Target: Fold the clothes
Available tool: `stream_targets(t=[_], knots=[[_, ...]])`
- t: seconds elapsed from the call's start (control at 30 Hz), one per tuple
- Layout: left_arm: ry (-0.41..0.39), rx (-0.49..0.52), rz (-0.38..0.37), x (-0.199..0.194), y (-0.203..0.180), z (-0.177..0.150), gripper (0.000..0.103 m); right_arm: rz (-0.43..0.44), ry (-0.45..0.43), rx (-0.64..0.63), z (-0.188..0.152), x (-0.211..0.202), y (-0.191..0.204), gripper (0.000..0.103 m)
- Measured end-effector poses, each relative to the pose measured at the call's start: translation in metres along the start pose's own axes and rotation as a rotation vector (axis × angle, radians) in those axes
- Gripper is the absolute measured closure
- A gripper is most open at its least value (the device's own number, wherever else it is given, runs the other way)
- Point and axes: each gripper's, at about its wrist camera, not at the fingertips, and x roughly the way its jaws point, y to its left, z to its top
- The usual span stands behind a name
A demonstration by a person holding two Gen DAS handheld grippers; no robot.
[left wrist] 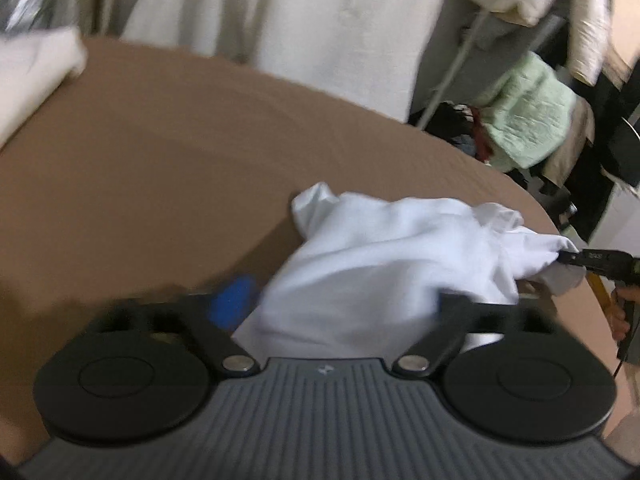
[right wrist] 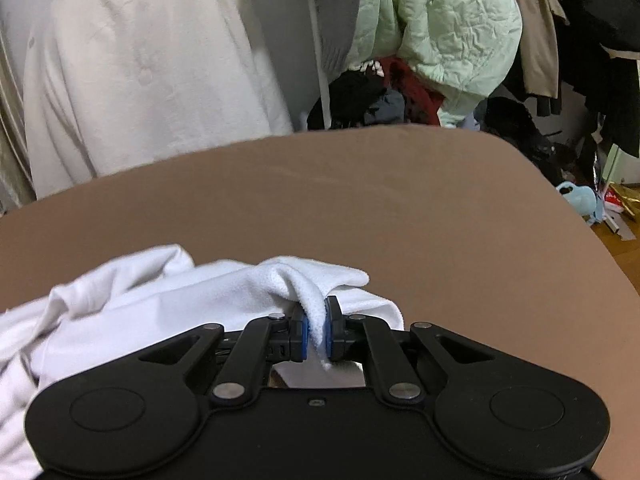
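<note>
Between left claw [left wrist: 344, 304] fingers, white garment [left wrist: 384, 256], grip blurred.

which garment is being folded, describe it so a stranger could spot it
Start at the broad brown table. Near its front edge lies a crumpled white garment, one fold pinched in the right tool. It is the only cloth on the bare brown top within the tools' reach.

Soft white cloth garment [right wrist: 168, 292] lies crumpled on a smooth matt brown table [right wrist: 440, 208], nipped by matt black plastic.
</note>
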Motion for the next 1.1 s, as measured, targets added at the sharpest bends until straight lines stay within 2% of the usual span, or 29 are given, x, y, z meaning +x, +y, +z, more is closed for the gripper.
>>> stream_targets(t=[0.03, 0.07, 0.13, 0.17, 0.2, 0.27, 0.33, 0.4, 0.5, 0.57, 0.67, 0.73, 0.8, 0.87, 0.93, 0.97, 1.03, 1.1], knots=[[-0.019, 0.016, -0.004, -0.002, -0.004, 0.001, 0.077, 0.005, 0.001, -0.004, -0.001, -0.002, 0.0, 0.094], [-0.073, 0.045, 0.023, -0.009, -0.01, -0.001, 0.083, 0.012, -0.005, -0.024, -0.002, -0.003, 0.003, 0.094], [-0.166, 0.126, 0.077, -0.023, -0.025, -0.002, 0.087, 0.017, -0.037, -0.113, -0.004, -0.006, 0.017, 0.094], [-0.203, 0.166, 0.102, -0.031, -0.033, -0.003, 0.095, 0.019, -0.052, -0.157, -0.005, -0.008, 0.025, 0.094], [-0.223, 0.165, 0.112, -0.04, -0.04, -0.002, 0.096, 0.022, -0.068, -0.202, -0.007, -0.01, 0.032, 0.094], [-0.262, 0.104, 0.102, -0.056, -0.034, 0.005, 0.096, 0.027, -0.1, -0.29, -0.009, -0.014, 0.046, 0.094], [-0.298, 0.047, 0.125, -0.067, -0.022, 0.009, 0.097, 0.029, -0.13, -0.31, -0.012, -0.018, 0.058, 0.094], [-0.334, 0.028, 0.189, -0.073, -0.006, 0.01, 0.098, 0.025, -0.152, -0.31, -0.012, -0.02, 0.067, 0.094], [-0.343, -0.025, 0.271, -0.073, 0.018, 0.014, 0.098, 0.024, -0.175, -0.291, -0.011, -0.021, 0.071, 0.095], [-0.385, -0.056, 0.313, -0.085, 0.025, 0.019, 0.098, 0.008, -0.215, -0.284, -0.005, -0.024, 0.071, 0.095], [-0.514, -0.047, 0.37, -0.127, 0.03, 0.032, 0.098, 0.005, -0.33, -0.24, 0.021, -0.033, 0.064, 0.096], [-0.617, -0.058, 0.404, -0.16, 0.034, 0.039, 0.098, 0.025, -0.401, -0.229, 0.044, -0.043, 0.07, 0.097], [-0.687, -0.084, 0.444, -0.183, 0.045, 0.048, 0.098, 0.015, -0.459, -0.257, 0.07, -0.043, 0.087, 0.097], [-0.687, -0.096, 0.504, -0.186, 0.063, 0.056, 0.098, 0.007, -0.475, -0.268, 0.093, -0.03, 0.103, 0.097], [-0.638, -0.128, 0.554, -0.174, 0.092, 0.059, 0.098, 0.025, -0.443, -0.251, 0.114, -0.005, 0.118, 0.096], [-0.583, -0.159, 0.562, -0.159, 0.11, 0.056, 0.098, 0.047, -0.413, -0.241, 0.122, 0.012, 0.123, 0.095], [-0.459, -0.22, 0.579, -0.13, 0.141, 0.047, 0.097, 0.071, -0.284, -0.231, 0.122, 0.045, 0.139, 0.092], [-0.328, -0.278, 0.594, -0.101, 0.169, 0.035, 0.097, 0.091, -0.163, -0.224, 0.113, 0.07, 0.153, 0.085]])
